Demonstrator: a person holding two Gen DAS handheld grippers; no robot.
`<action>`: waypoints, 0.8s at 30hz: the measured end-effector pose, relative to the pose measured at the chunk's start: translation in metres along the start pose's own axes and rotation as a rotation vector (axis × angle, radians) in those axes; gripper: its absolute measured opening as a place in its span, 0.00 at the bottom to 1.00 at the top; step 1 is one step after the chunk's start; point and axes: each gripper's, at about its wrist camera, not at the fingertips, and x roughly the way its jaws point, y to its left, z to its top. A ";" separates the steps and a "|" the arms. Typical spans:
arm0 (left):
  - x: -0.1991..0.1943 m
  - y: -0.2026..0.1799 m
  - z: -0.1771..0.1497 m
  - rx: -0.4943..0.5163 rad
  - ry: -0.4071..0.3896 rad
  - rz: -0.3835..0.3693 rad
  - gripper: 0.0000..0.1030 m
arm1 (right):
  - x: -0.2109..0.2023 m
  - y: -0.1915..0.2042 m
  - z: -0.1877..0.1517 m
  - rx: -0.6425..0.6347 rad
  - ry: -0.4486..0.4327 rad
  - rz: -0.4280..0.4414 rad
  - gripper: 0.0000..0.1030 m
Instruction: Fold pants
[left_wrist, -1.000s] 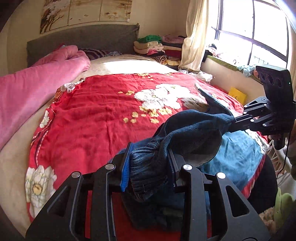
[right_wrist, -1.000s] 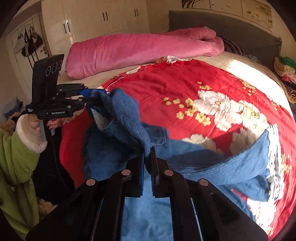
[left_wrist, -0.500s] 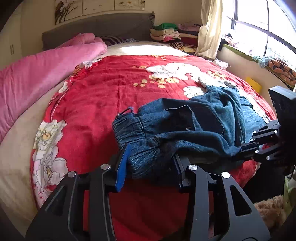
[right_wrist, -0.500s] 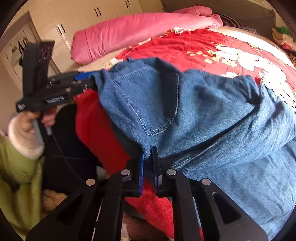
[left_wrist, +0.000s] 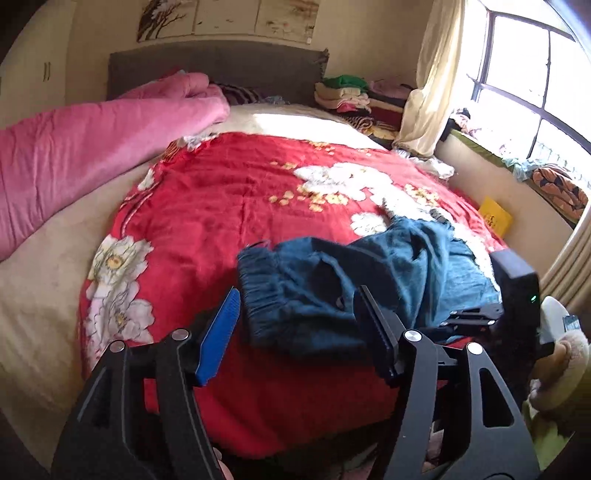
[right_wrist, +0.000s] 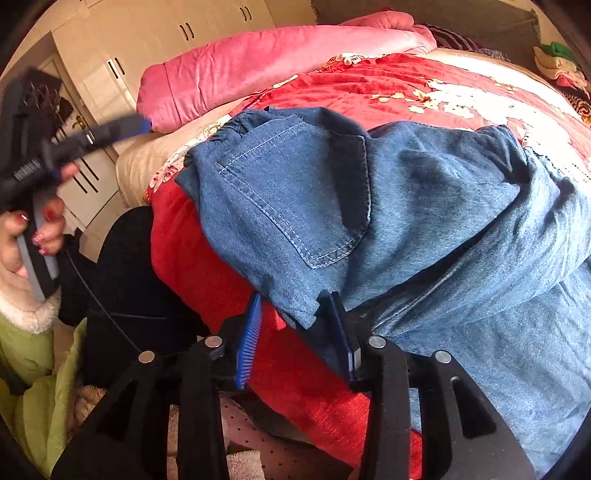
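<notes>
At the far left a plush pink quilt (left_wrist: 92, 147) lies rolled into a long soft bolster along the edge of the bed (left_wrist: 44, 295), whose beige sheet looks smooth and flat. Beside it spreads a red bedspread (left_wrist: 221, 206), slightly creased, printed with white and yellow flowers. On its near side the pants (left_wrist: 369, 280) lie in a rumpled heap: blue denim, with a gathered elastic waistband toward me and pale stitching around a rounded back pocket (right_wrist: 295, 192). My left tool (left_wrist: 295, 325) stands fairly wide and its jaws are opening; the ribbed blue pad (left_wrist: 218, 332) sits clear of the waistband, which lies between the fingers without being pressed. My right tool (right_wrist: 295, 332) is narrower, and its jaws are opening too; a corner of the denim hangs between the pads, touching the right one only, with red bedspread showing in the gap. Further right, folded clothes (left_wrist: 347, 92) are stacked by the grey headboard (left_wrist: 221, 70), and a cream curtain (left_wrist: 436, 81) hangs at the window.
</notes>
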 end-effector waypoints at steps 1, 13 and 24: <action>0.006 -0.009 0.005 0.005 0.004 -0.022 0.54 | 0.000 0.000 0.000 0.003 -0.001 0.007 0.38; 0.099 0.002 -0.048 -0.080 0.273 -0.054 0.29 | -0.046 -0.011 0.013 0.096 -0.155 -0.006 0.40; 0.106 0.002 -0.051 -0.077 0.251 -0.063 0.30 | 0.010 -0.043 0.006 0.239 0.002 -0.053 0.42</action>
